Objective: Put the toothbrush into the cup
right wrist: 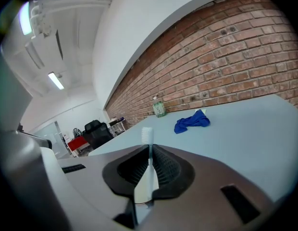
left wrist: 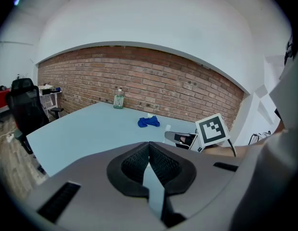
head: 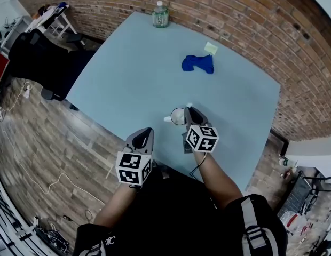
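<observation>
A white toothbrush [right wrist: 147, 137] stands upright between the jaws of my right gripper [right wrist: 149, 153], which is shut on its handle, bristle head up. In the head view the right gripper [head: 190, 111] hangs just to the right of a pale cup [head: 177, 116] with a small handle, near the table's front edge. The brush's white tip [head: 189, 105] shows above the jaws. My left gripper [head: 146, 133] hovers at the table's front edge, left of the cup. Its jaws [left wrist: 149, 153] are shut with nothing between them. The right gripper's marker cube [left wrist: 210, 129] shows in the left gripper view.
A blue cloth [head: 198, 63] lies mid-table, with a yellow note [head: 211, 48] behind it. A clear bottle [head: 160, 15] stands at the far edge by the brick wall [head: 245, 15]. A black chair [head: 34, 57] sits left of the light blue table [head: 128, 73].
</observation>
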